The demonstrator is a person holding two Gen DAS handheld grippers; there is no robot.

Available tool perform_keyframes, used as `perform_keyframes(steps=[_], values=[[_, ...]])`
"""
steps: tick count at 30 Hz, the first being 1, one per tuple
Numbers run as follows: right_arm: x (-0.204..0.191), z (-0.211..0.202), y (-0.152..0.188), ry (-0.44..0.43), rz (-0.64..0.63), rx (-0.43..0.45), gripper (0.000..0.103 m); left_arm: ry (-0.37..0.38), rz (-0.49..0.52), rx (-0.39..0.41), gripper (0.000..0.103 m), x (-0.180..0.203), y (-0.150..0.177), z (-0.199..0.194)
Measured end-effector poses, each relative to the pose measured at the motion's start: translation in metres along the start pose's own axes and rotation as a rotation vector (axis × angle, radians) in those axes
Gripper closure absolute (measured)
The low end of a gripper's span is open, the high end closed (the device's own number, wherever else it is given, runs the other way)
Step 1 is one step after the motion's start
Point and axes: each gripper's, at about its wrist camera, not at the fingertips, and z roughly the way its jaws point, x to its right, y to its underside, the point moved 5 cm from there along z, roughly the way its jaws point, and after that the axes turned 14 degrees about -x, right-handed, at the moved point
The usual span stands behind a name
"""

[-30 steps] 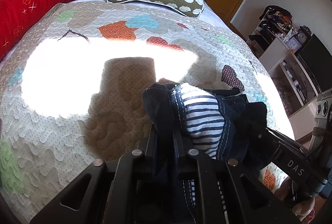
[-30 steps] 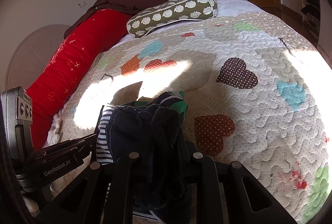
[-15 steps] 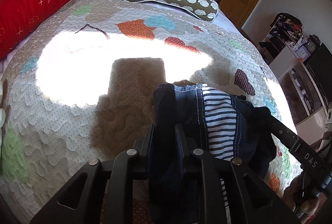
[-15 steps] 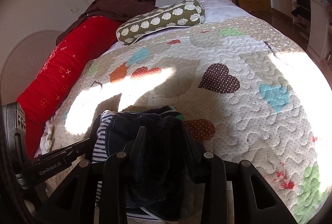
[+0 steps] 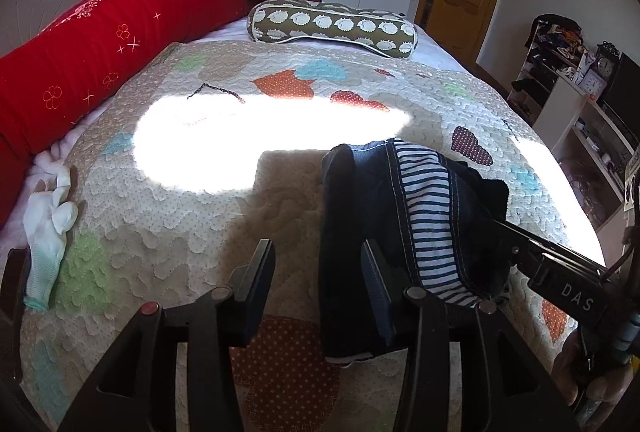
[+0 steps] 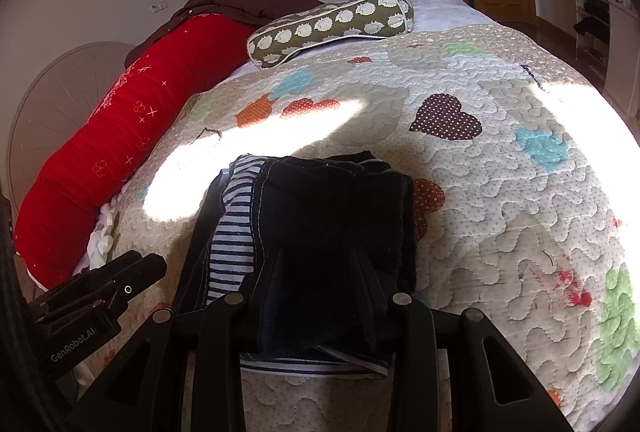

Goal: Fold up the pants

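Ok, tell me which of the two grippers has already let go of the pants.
The left gripper: its jaws stand open with bare quilt between them, the pants beside its right finger. The right gripper has dark fabric bunched between its fingers.

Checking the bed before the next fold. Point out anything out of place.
A white glove lies crumpled at the left edge of the quilt, beside the red bolster. It is unrelated to the pants, which sit bunched and uneven, striped lining exposed.
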Motion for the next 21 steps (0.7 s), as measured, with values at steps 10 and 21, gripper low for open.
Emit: perform_keyframes(steps=[10, 21], values=[[-0.010, -0.068, 0.048, 0.116, -0.018, 0.131, 0.043, -0.108, -0.011, 0.224, 0.022, 0.008, 0.029, -0.082], [-0.027, -0.148, 0.085, 0.314, -0.048, 0.350, 0.013, -0.223, -0.078, 0.380, 0.003, 0.000, 0.066, -0.155]])
